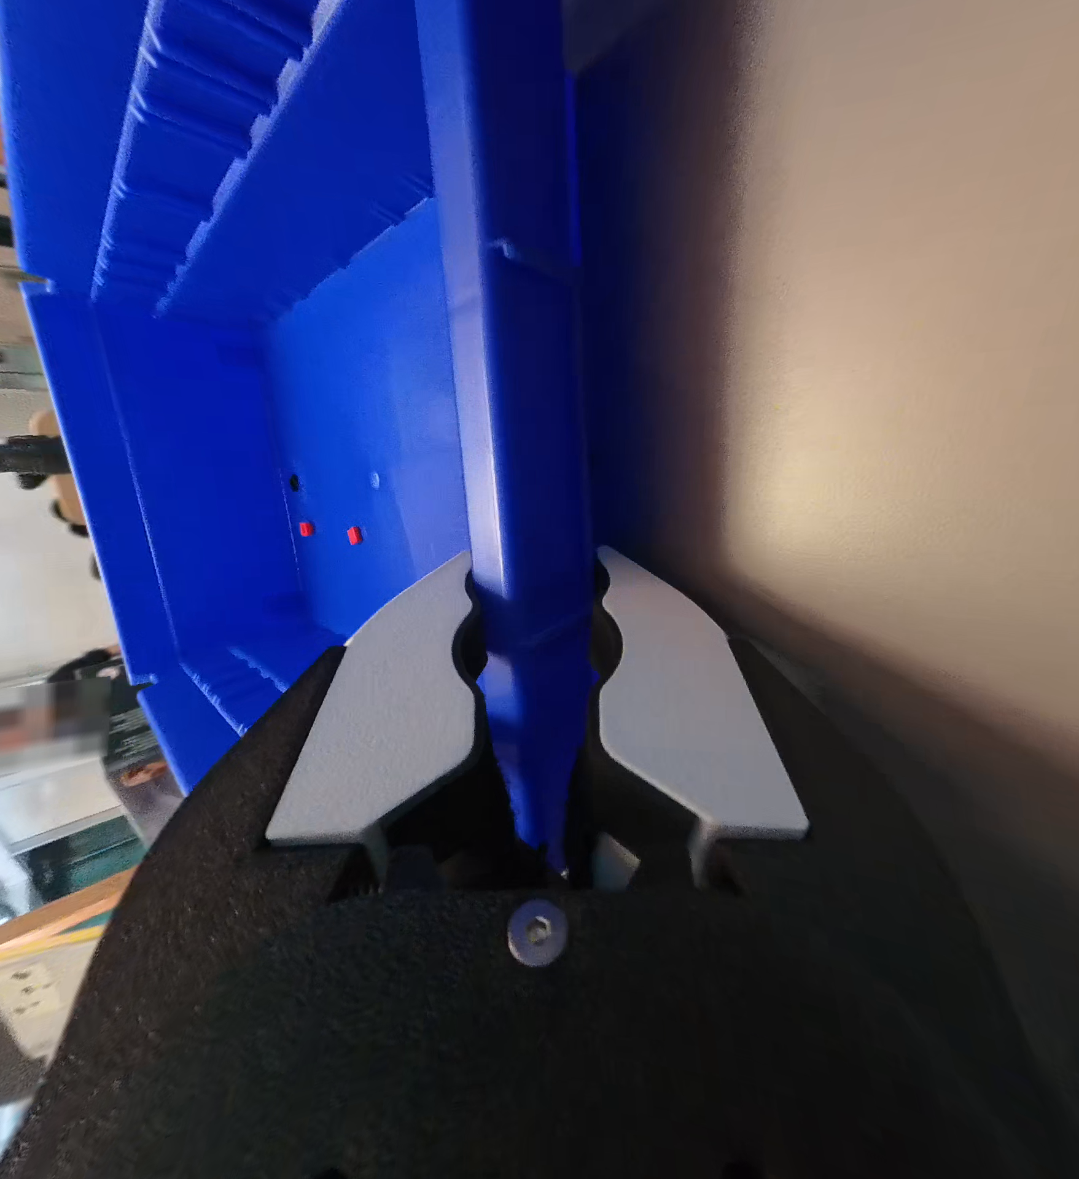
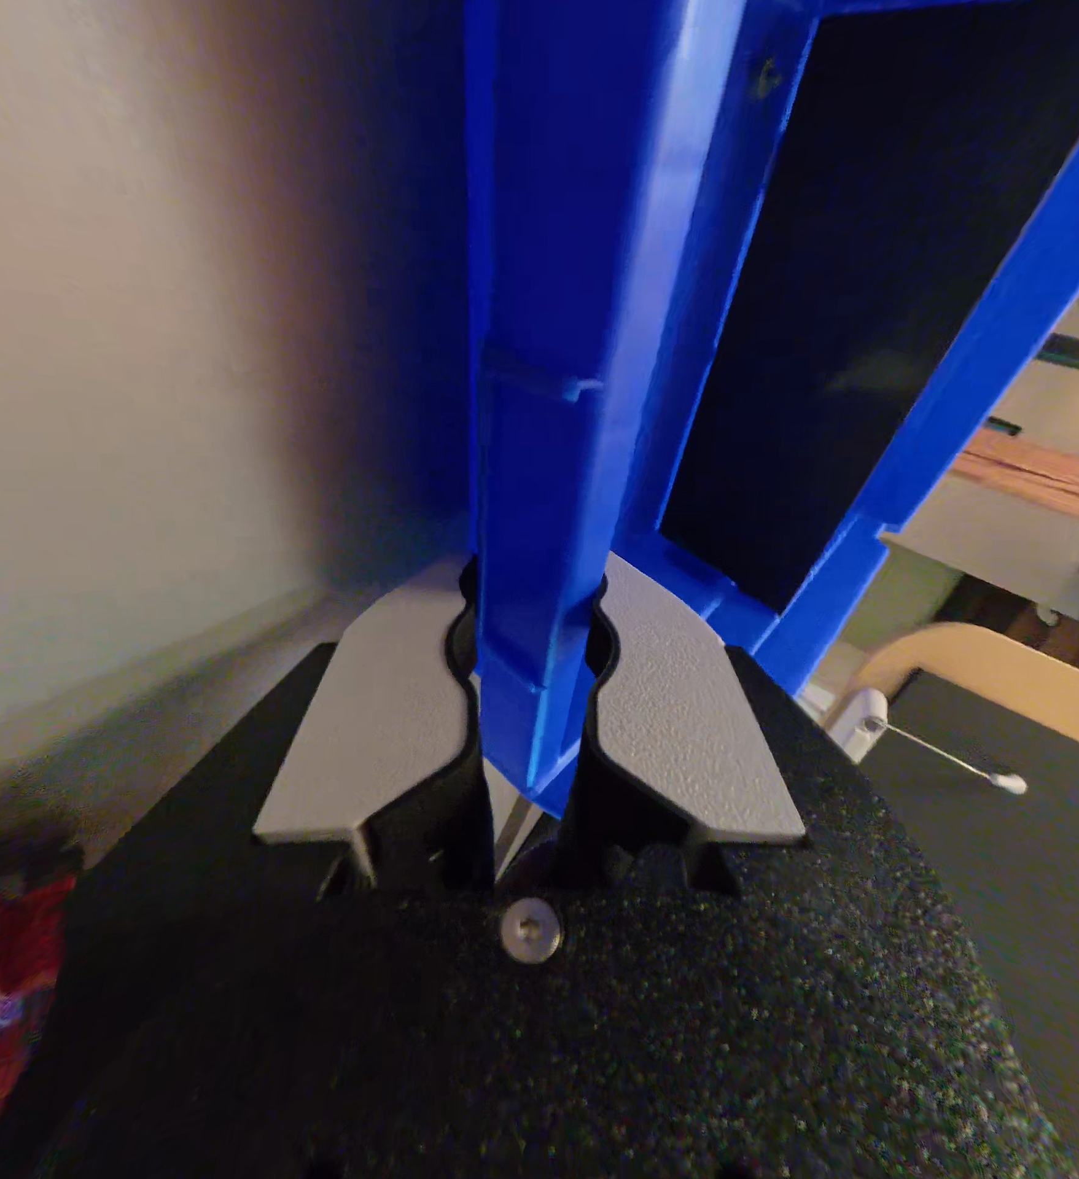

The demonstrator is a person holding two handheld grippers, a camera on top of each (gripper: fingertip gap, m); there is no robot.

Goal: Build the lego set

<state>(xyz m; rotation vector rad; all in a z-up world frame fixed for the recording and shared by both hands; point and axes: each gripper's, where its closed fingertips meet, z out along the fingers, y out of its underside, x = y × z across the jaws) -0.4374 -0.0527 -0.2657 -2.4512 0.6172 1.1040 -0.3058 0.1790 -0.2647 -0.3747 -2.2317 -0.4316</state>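
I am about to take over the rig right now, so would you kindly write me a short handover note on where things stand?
Left gripper: shut on the rim of the blue bin, one finger inside the wall and one outside.
Right gripper: shut on the blue bin's rim in the same way.
The bin appears tipped on its side. Two small red pieces and a small dark piece lie against its inner floor; nothing else shows inside.
Done: both grips on the bin are secure.
Left: no assembled model is in view, so the building itself probably remains. Avoid opening either gripper before the bin is supported.
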